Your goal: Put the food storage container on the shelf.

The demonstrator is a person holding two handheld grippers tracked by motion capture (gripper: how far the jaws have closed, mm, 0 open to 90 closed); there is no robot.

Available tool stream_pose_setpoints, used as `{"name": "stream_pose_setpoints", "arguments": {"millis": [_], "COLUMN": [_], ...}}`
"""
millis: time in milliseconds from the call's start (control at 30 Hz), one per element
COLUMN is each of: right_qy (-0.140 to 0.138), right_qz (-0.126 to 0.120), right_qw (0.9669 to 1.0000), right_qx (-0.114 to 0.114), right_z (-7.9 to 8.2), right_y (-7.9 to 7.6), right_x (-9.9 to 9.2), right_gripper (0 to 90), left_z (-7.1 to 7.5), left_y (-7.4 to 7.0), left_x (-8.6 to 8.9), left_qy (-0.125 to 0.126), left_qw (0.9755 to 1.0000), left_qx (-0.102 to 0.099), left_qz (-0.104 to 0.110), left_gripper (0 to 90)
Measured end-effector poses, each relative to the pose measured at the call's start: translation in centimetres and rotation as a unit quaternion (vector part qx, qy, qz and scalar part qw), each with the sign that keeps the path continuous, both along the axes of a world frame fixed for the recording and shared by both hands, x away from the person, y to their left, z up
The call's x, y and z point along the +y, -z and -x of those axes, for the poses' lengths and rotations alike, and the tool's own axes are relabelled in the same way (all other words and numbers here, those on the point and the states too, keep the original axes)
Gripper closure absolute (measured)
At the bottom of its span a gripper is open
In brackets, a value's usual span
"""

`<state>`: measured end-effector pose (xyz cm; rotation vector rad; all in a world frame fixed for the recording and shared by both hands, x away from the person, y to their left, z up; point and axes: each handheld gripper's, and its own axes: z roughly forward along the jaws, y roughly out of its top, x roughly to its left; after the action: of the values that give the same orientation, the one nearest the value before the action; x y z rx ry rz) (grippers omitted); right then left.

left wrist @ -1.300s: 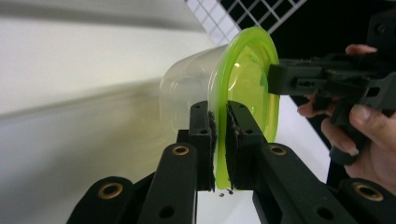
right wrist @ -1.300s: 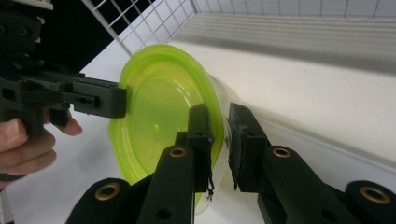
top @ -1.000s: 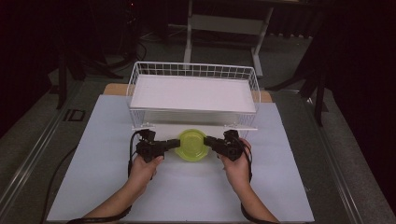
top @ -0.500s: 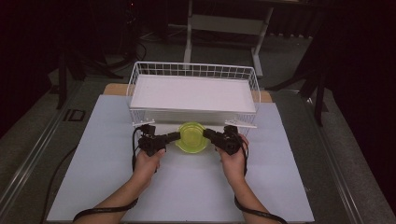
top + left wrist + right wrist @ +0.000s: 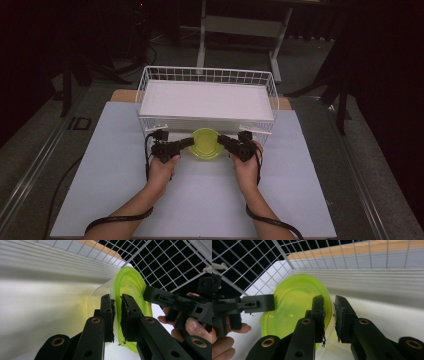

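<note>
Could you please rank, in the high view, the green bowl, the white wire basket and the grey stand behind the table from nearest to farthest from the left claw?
1. Green bowl: gripped at its rim by the left claw, just to its right.
2. White wire basket: directly behind the bowl.
3. Grey stand: on the floor beyond the table.

high view: dim, dark bkgd | gripper views: bright, glare on white surface | near jaws soft-focus

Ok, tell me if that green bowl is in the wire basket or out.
Out. The green bowl sits in front of the wire basket, on the table, not inside.
</note>
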<state>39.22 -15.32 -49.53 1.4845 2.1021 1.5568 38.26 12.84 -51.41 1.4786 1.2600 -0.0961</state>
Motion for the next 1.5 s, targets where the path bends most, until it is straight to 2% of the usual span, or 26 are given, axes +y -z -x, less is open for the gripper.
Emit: {"name": "stream_pose_setpoints", "arguments": {"millis": [133, 200, 233, 267, 333, 400, 467, 533, 567, 600, 667, 800, 833, 900, 967, 1033, 1100, 1133, 1233, 1300, 1367, 1433, 1467, 1500], "right_qy": [0.006, 0.011, 0.015, 0.015, 0.022, 0.03, 0.035, 0.038, 0.038, 0.038, 0.041, 0.04, 0.039, 0.033, 0.029, 0.029, 0.025, 0.023, 0.011, -0.001, -0.009, -0.014, -0.018, -0.026], "right_qz": [0.011, 0.018, 0.015, 0.018, 0.011, 0.002, 0.002, 0.004, 0.004, 0.002, -0.005, -0.002, 0.007, 0.007, 0.007, 0.007, 0.008, 0.009, 0.013, 0.017, 0.036, 0.051, 0.054, 0.055], "right_qw": [0.9999, 0.9998, 0.9997, 0.9997, 0.9997, 0.9995, 0.9994, 0.9993, 0.9993, 0.9993, 0.9991, 0.9991, 0.9989, 0.9993, 0.9992, 0.9991, 0.9992, 0.9992, 0.9994, 0.9994, 0.9989, 0.9984, 0.9983, 0.9981], "right_qx": [-0.008, -0.001, 0.006, -0.005, 0.004, 0.013, 0.009, 0.002, 0.002, 0.001, -0.009, -0.016, -0.023, -0.014, -0.027, -0.029, -0.03, -0.032, -0.031, -0.028, -0.027, -0.019, -0.013, -0.004], "right_z": [-0.4, -0.4, -0.5, -0.7, -1.0, -1.1, -1.2, -1.2, -1.2, -1.3, -1.0, -0.6, -0.5, -0.2, 0.1, 0.6, 1.1, 1.5, 2.5, 3.2, 3.9, 4.4, 4.7, 4.8], "right_y": [-0.1, -0.2, -0.3, -0.1, -0.1, 0.0, 0.1, 0.1, 0.1, 0.1, 0.0, -0.4, -0.5, -0.7, -0.5, -0.6, -0.6, -0.6, -0.4, -0.3, -0.1, 0.2, 0.3, 0.5], "right_x": [0.2, 0.5, 0.6, 0.5, 0.6, 0.7, 0.8, 0.8, 0.8, 0.8, 0.6, 0.3, 0.3, 0.1, -0.2, -0.5, -0.8, -0.9, -1.0, -0.8, -0.4, -0.1, 0.2, 0.5], "right_gripper": [78.0, 77.8, 77.8, 77.8, 77.9, 77.9, 77.1, 70.8, 70.8, 68.0, 61.6, 61.4, 61.3, 61.4, 61.4, 61.4, 61.6, 62.6, 65.5, 67.8, 74.4, 87.5, 89.9, 90.0], "left_z": [-0.6, -0.8, -0.9, -1.0, -1.1, -1.2, -1.3, -1.3, -1.3, -1.1, -1.0, -0.4, -0.2, 0.2, 0.7, 1.1, 1.6, 1.8, 2.6, 2.9, 3.5, 4.0, 4.2, 4.4], "left_y": [0.0, 0.0, 0.0, 0.0, 0.0, 0.0, 0.1, 0.0, 0.0, 0.0, 0.0, 0.2, 0.3, 0.3, 0.2, 0.1, -0.1, -0.1, -0.3, -0.4, -0.5, -0.6, -0.6, -0.6], "left_x": [0.0, 0.0, 0.0, 0.0, -0.1, -0.2, -0.2, -0.2, -0.2, 0.0, 0.3, 0.8, 0.9, 1.0, 1.0, 1.2, 1.3, 1.3, 1.2, 1.1, 1.0, 0.9, 0.8, 0.8], "left_qy": [0.002, 0.004, 0.004, 0.006, -0.003, -0.009, -0.015, -0.017, -0.017, -0.021, -0.03, -0.041, -0.045, -0.038, -0.036, -0.032, -0.036, -0.036, -0.022, -0.011, -0.01, -0.008, -0.006, -0.005], "left_qw": [1.0, 1.0, 1.0, 1.0, 1.0, 0.9999, 0.9998, 0.9996, 0.9996, 0.9996, 0.9994, 0.9991, 0.9988, 0.999, 0.9989, 0.9991, 0.9987, 0.9987, 0.9984, 0.9974, 0.9958, 0.994, 0.993, 0.9928], "left_qx": [-0.001, -0.001, 0.004, 0.003, 0.004, 0.001, 0.005, 0.002, 0.002, -0.004, -0.004, -0.009, -0.013, -0.018, -0.023, -0.025, -0.033, -0.034, -0.045, -0.053, -0.065, -0.074, -0.079, -0.081], "left_qz": [-0.004, -0.008, -0.003, -0.005, -0.005, -0.014, -0.011, -0.023, -0.023, -0.02, -0.017, -0.007, -0.012, -0.012, -0.02, -0.013, -0.016, -0.014, -0.027, -0.048, -0.064, -0.08, -0.088, -0.088], "left_gripper": [79.4, 78.5, 78.2, 77.8, 76.7, 75.4, 74.6, 70.5, 69.3, 69.3, 62.3, 60.8, 60.8, 60.6, 60.5, 58.3, 58.3, 58.3, 58.3, 58.2, 56.3, 53.1, 51.5, 47.9]}}
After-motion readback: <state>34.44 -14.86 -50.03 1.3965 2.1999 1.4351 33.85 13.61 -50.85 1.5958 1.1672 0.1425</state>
